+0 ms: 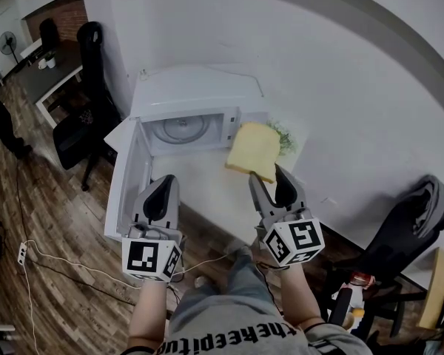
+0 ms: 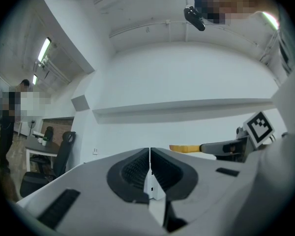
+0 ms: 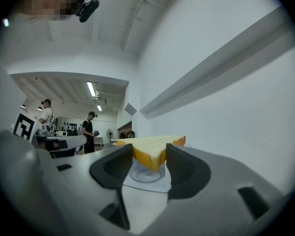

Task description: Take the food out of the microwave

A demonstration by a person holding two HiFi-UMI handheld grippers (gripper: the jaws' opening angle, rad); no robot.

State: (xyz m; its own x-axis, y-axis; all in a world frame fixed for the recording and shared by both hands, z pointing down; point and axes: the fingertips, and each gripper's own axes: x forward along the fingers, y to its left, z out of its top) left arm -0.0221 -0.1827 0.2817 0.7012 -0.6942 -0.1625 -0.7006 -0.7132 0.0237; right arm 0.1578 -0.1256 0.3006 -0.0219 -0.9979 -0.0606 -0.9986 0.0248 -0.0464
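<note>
1. The right gripper (image 1: pixel 268 180) has its jaws part-way open and pressed on one corner of the bread (image 1: pixel 255 148). In the right gripper view the pads sit on either side of that corner (image 3: pixel 150 149).
2. The bread is held flat and is already outside the microwave (image 1: pixel 200 91). It hangs above the table (image 1: pixel 200 180), just right of the cavity mouth. Gripping a corner probably keeps the slice level and the pads off its face.
3. The left gripper (image 1: pixel 163 191) has its jaws together with nothing between them (image 2: pixel 150 173). It hovers near the open door (image 1: pixel 129 176), clear of the bread, and looks idle.
4. The door is swung out to the left. The turntable (image 1: pixel 183 129) inside is bare.
5. Greens (image 1: pixel 283 134) lie behind the bread beside the microwave, possibly on a plate, though the bread hides most of it.
6. A set-down on the table front looks unobstructed. The door edge and the left gripper bound the left side.
7. Around the table are a black chair (image 1: pixel 89 117) on the left, another chair (image 1: pixel 411 228) on the right, and cables (image 1: pixel 52 265) on the floor. People stand well away.
</note>
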